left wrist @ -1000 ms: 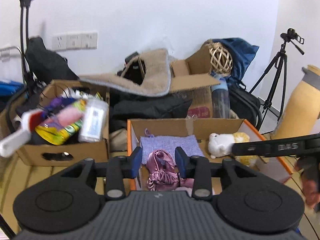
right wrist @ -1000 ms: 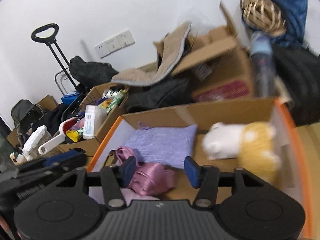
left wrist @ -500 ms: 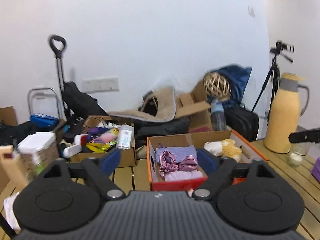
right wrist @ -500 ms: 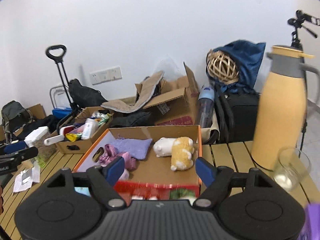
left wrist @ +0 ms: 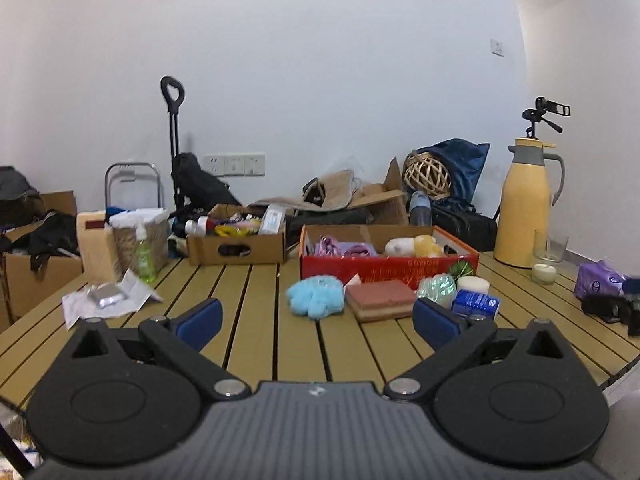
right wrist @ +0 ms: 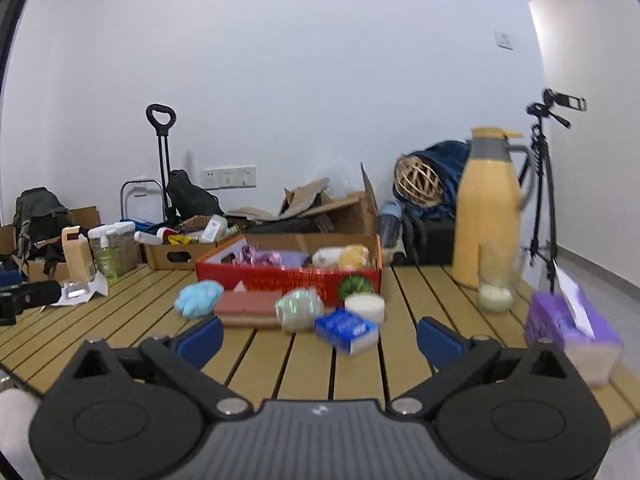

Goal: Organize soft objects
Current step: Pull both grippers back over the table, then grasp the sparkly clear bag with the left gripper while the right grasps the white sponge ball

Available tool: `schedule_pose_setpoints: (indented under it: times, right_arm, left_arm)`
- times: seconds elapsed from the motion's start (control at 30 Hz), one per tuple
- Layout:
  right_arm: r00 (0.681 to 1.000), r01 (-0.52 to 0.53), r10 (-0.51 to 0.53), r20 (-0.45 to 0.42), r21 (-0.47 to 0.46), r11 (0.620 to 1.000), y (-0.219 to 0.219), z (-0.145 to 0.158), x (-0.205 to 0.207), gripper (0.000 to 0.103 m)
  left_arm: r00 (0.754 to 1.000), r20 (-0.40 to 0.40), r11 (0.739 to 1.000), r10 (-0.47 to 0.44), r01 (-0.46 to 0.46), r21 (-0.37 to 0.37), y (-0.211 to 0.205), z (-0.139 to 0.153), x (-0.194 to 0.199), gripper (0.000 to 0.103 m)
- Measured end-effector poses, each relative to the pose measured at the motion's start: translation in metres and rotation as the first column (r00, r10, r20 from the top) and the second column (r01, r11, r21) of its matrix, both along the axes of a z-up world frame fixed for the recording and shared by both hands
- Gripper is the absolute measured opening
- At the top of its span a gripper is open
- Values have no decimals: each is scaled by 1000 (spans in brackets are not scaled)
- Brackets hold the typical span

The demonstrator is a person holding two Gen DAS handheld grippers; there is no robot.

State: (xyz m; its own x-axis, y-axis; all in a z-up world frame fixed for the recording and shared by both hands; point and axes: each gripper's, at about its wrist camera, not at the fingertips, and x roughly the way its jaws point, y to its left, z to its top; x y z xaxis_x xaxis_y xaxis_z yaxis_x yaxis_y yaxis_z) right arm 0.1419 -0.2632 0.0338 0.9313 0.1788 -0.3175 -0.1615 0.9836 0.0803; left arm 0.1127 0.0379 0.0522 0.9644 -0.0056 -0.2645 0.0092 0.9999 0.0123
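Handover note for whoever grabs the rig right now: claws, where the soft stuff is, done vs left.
Left claw: jaws opening, nothing between them, back from the red box.
Right claw: jaws opening, nothing between them.
In the box: pink satin piece, lilac knit cloth, white and yellow plush.
On the table, in front of the box: blue fluffy toy, brown-pink sponge block, green mesh puff, white round pad, blue tissue pack. Purple tissue pack at the right edge.
Left: probably box the remaining soft items, nearest first.
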Motion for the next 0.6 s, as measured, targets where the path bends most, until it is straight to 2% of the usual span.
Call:
schedule_pose_setpoints:
  times: [0.17,0.3,0.5,0.6]
  right_arm:
    - [1000,-5,5,-27,4,1000,3,-9,-6,103]
    - [999,-4,4,-35,12,1000,3,-15,1,103]
    - [997,3,-2,-71,23,1000,-2,-27,37,98]
    - [996,9,-7,-85,20,1000,-6,-32,63,96]
  left_arm:
    - [1000,5,1000,-6,6,-6,1,2,7,103]
    - [1000,-20,1000,-21,21,-5,-6,-6,24,103]
    - [995,-66,997,-72,71,-13,-24,-19,68,103]
    - [989,-83,992,-125,123,-20,-41,-23,102,103]
